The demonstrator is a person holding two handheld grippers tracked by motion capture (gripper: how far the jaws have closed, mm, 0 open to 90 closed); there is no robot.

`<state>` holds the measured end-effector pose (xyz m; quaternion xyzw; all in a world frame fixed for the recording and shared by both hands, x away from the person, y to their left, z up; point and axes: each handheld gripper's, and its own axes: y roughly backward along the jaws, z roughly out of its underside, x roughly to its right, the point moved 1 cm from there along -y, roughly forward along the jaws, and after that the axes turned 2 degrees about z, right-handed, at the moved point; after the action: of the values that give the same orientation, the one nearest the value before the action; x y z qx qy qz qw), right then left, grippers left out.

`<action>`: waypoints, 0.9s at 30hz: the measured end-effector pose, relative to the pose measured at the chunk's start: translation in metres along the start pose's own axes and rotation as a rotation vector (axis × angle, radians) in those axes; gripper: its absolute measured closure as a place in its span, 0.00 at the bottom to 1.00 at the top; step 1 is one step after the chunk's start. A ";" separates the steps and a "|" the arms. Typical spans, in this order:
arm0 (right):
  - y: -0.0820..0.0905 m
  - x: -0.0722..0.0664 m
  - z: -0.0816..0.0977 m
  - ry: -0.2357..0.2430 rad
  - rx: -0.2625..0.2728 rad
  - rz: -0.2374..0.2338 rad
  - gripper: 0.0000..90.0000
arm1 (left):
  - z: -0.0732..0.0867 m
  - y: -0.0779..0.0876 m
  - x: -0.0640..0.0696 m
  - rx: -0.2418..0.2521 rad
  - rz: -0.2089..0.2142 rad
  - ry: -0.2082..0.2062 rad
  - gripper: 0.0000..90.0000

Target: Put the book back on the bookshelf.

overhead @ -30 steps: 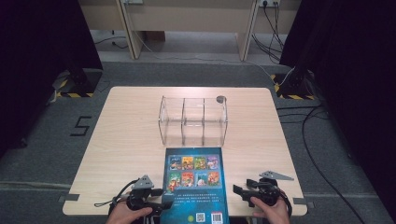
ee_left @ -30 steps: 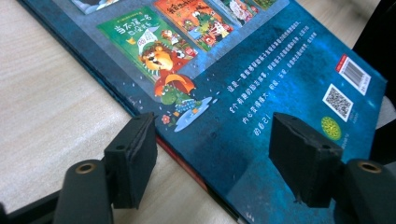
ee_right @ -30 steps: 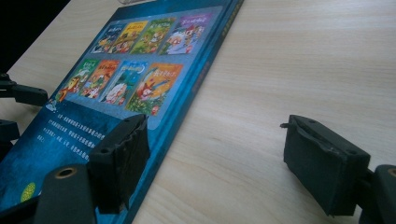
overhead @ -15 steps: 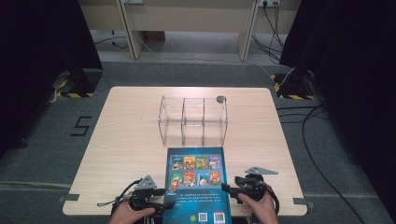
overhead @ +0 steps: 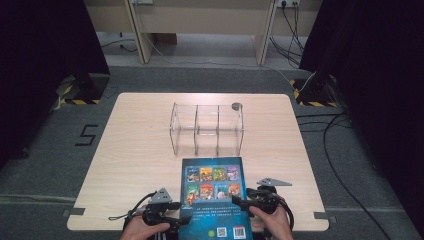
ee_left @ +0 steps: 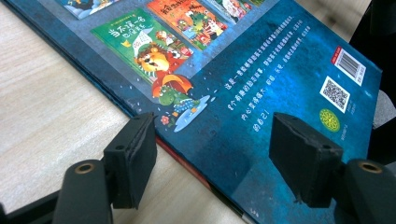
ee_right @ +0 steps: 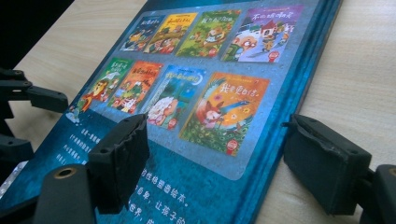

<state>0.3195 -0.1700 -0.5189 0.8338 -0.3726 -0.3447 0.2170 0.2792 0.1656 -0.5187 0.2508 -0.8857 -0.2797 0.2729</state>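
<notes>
Both grippers' fingers (ee_right: 116, 161) apart, straddling book (overhead: 214, 197) edges

Blue picture book (overhead: 214, 197) flat on table's near edge, back cover up, small cover thumbnails, barcode corner nearest person.

Book (overhead: 215, 197) on table (overhead: 135, 165), before divider rack (overhead: 206, 128).

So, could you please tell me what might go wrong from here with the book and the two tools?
1. The book overhangs the near table edge; a nudge could tip it off.
2. Both the left tool and the right tool straddle its side edges with open jaws, so a thin, flat edge grip may slip.
3. The clear divider box stands just ahead; a push could hit it.
</notes>
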 end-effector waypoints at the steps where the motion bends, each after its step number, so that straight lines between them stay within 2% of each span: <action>1: 0.000 0.000 0.000 0.000 0.000 0.000 0.26 | 0.000 0.000 0.000 0.000 -0.001 -0.002 0.35; 6: 0.000 0.001 0.000 -0.020 0.015 0.004 0.25 | -0.001 -0.001 0.001 -0.004 0.002 -0.011 0.35; 10: 0.000 0.003 0.002 -0.100 0.055 -0.019 0.23 | 0.000 -0.001 0.001 0.002 0.002 -0.008 0.35; 11: 0.000 0.003 0.002 -0.100 0.055 -0.019 0.23 | 0.000 -0.001 0.001 0.005 0.002 -0.003 0.35; 12: 0.001 0.005 0.003 -0.210 0.086 -0.047 0.23 | 0.000 -0.002 0.001 0.006 0.002 -0.003 0.35; 14: 0.001 0.007 0.004 -0.222 0.094 -0.052 0.23 | 0.000 -0.002 0.001 0.008 -0.002 -0.010 0.35; 16: 0.002 0.008 0.006 -0.285 0.112 -0.073 0.23 | 0.001 -0.002 0.001 0.015 -0.009 -0.012 0.37; 18: 0.003 0.009 0.006 -0.285 0.114 -0.077 0.24 | 0.001 -0.001 0.000 0.018 -0.006 -0.006 0.38; 19: 0.004 0.009 0.007 -0.311 0.117 -0.084 0.24 | 0.002 -0.001 -0.001 0.021 -0.006 -0.003 0.39; 21: 0.006 0.010 0.009 -0.329 0.112 -0.102 0.25 | 0.002 -0.001 -0.001 0.027 -0.008 -0.001 0.41; 23: 0.007 0.011 0.013 -0.404 0.105 -0.154 0.33 | 0.002 -0.001 0.000 0.027 -0.009 -0.013 0.41; 24: 0.003 0.011 0.018 -0.466 0.079 -0.238 0.42 | 0.002 -0.001 0.000 0.029 -0.008 -0.011 0.41; 25: 0.001 0.008 0.021 -0.524 0.049 -0.290 0.46 | 0.002 -0.001 0.000 0.025 -0.010 -0.019 0.41; 26: -0.001 0.005 0.021 -0.480 0.047 -0.270 0.47 | 0.002 -0.001 -0.001 0.024 -0.009 -0.025 0.42; 27: 0.002 0.004 0.017 -0.401 0.039 -0.249 0.51 | 0.002 0.000 -0.001 0.024 -0.008 -0.020 0.43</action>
<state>0.3079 -0.1758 -0.5309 0.7922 -0.3093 -0.5203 0.0785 0.2788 0.1669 -0.5210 0.2547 -0.8907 -0.2724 0.2599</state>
